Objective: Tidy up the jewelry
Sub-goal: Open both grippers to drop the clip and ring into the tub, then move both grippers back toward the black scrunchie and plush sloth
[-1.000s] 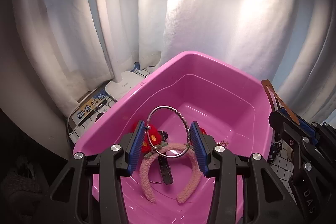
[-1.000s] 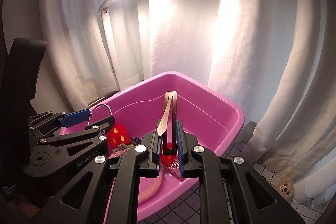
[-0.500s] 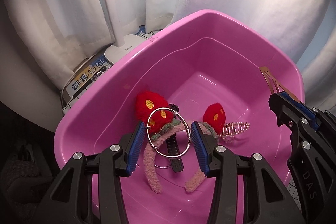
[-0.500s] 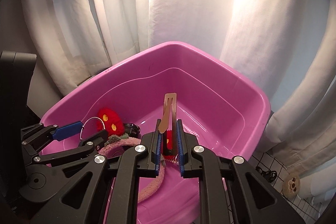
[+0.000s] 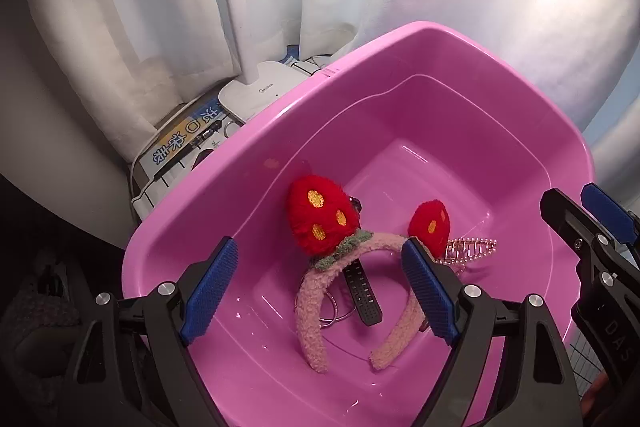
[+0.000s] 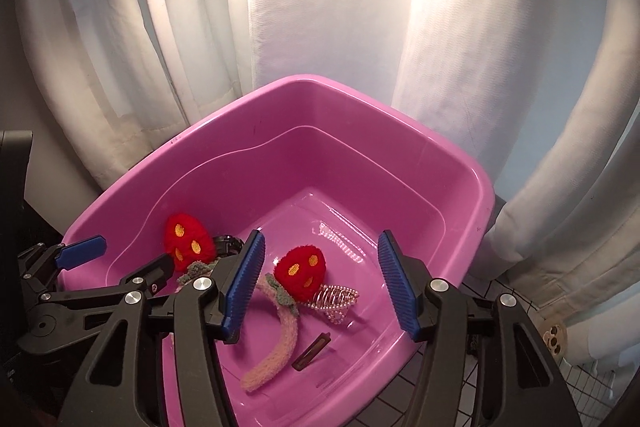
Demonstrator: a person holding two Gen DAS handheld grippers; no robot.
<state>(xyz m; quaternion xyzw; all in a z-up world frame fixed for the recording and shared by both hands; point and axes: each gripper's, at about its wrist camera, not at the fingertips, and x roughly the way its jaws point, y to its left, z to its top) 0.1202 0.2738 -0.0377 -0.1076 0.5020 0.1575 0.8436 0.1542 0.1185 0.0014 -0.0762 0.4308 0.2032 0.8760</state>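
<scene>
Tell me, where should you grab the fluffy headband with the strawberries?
Probably grip the fluffy pink headband on its bare lower leg, coming from above with jaws across the band. It is narrow and clear there, while the strawberries are bulky and the metal ring crowds its inner side.

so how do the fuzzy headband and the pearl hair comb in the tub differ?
The fuzzy headband is a soft pink arch with two red strawberry plushes; the pearl hair comb is hard metal teeth edged in beads. The headband looks much larger than the comb. Both lie loose in the pink tub, touching at one strawberry.
</scene>
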